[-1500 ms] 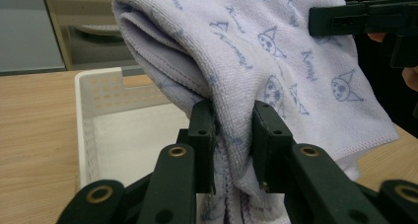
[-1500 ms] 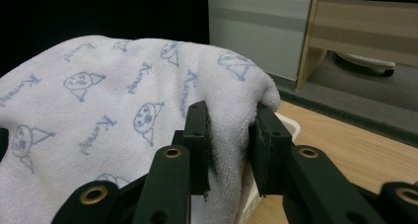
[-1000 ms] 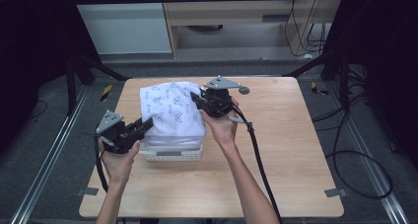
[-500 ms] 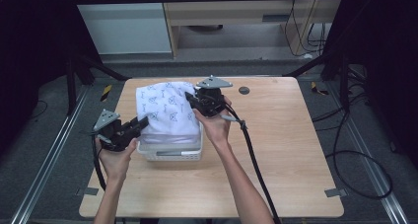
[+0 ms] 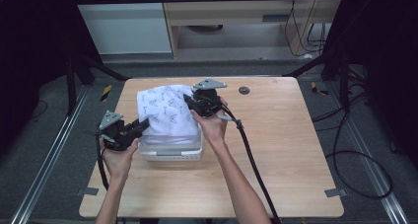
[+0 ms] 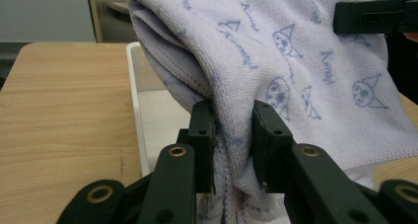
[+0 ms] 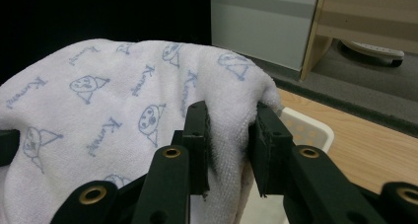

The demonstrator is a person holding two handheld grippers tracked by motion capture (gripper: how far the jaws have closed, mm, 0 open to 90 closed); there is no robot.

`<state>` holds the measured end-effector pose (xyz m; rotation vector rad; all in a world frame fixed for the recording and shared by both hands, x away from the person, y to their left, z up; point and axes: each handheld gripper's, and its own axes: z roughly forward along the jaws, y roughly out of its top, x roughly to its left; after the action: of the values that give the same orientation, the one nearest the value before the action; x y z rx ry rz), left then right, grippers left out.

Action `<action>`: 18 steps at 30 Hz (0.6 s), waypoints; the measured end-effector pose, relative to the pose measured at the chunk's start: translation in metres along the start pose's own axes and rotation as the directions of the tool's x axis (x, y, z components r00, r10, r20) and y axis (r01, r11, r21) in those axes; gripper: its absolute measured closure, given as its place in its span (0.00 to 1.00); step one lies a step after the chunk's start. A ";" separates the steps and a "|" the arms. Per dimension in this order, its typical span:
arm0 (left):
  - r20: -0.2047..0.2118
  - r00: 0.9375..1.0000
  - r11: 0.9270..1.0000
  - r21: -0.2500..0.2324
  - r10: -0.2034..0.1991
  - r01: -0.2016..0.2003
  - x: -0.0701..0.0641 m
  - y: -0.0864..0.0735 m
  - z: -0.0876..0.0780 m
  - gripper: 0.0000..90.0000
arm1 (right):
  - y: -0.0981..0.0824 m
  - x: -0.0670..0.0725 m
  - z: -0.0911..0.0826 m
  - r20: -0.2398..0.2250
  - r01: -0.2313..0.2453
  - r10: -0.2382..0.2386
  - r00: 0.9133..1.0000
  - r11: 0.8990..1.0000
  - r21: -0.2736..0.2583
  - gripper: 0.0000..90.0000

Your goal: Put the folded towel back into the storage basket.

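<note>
A white towel (image 5: pixel 167 110) with blue printed figures hangs over a white plastic basket (image 5: pixel 172 155) near the table's middle left. My left gripper (image 5: pixel 140 128) grips the towel's near left edge; its jaws pinch a thick fold of the towel (image 6: pixel 236 130) above the basket wall (image 6: pixel 138 105). My right gripper (image 5: pixel 190 101) holds the towel's far right edge, raised above the basket. A bunched fold of the towel (image 7: pixel 229 130) sits between its jaws, with the basket rim (image 7: pixel 305 128) behind.
The wooden table (image 5: pixel 296 145) has bare surface to the right and in front of the basket. A small dark disc (image 5: pixel 243 90) lies near the far edge. Black cables (image 5: pixel 251 155) trail from the grippers across the table.
Both grippers have moved slightly left and toward the far side with the towel, which now bulges higher over the basket.
</note>
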<state>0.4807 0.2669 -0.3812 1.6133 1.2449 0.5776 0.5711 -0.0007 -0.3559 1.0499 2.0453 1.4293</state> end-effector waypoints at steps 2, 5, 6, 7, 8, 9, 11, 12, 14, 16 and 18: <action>-0.005 1.000 1.000 0.006 -0.001 0.001 0.001 -0.001 0.002 0.80 | -0.001 0.000 0.003 0.001 0.004 -0.004 1.000 1.000 0.005 0.79; -0.010 1.000 1.000 0.010 0.000 0.001 0.002 -0.003 0.004 0.80 | -0.003 -0.001 0.006 0.004 -0.001 0.001 1.000 1.000 0.014 0.79; -0.011 1.000 1.000 0.012 0.000 0.000 0.002 -0.003 0.006 0.80 | -0.004 -0.001 0.007 0.005 -0.001 0.001 1.000 1.000 0.016 0.79; -0.013 1.000 1.000 0.014 0.000 0.000 0.002 -0.004 0.006 0.80 | -0.004 -0.001 0.009 0.006 -0.002 0.002 1.000 1.000 0.019 0.79; -0.013 1.000 1.000 0.016 -0.001 0.002 0.003 -0.004 0.007 0.80 | -0.005 -0.001 0.009 0.006 -0.002 0.002 1.000 1.000 0.020 0.79; -0.013 1.000 1.000 0.018 0.000 0.000 0.003 -0.005 0.008 0.80 | -0.005 -0.001 0.011 0.008 -0.001 0.001 1.000 1.000 0.023 0.79; -0.015 1.000 1.000 0.023 0.000 0.001 0.003 -0.006 0.010 0.80 | -0.006 -0.001 0.012 0.011 0.000 0.000 1.000 1.000 0.027 0.79; -0.015 1.000 1.000 0.026 0.001 0.000 0.003 -0.006 0.011 0.80 | -0.007 -0.001 0.013 0.011 -0.002 0.001 1.000 1.000 0.029 0.79; -0.017 1.000 1.000 0.031 0.002 -0.001 0.004 -0.007 0.013 0.80 | -0.009 -0.001 0.014 0.015 0.002 -0.003 1.000 0.999 0.035 0.79; -0.016 1.000 0.999 0.037 0.002 -0.002 0.004 -0.008 0.015 0.80 | -0.011 -0.002 0.016 0.018 0.003 -0.003 1.000 0.999 0.041 0.79; -0.015 1.000 0.999 0.043 0.004 -0.003 0.004 -0.010 0.016 0.80 | -0.012 -0.003 0.017 0.020 0.001 -0.002 1.000 0.999 0.045 0.79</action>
<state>0.4913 0.2641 -0.3973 1.6498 1.2741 0.5698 0.5803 0.0049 -0.3736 1.0765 2.0726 1.3717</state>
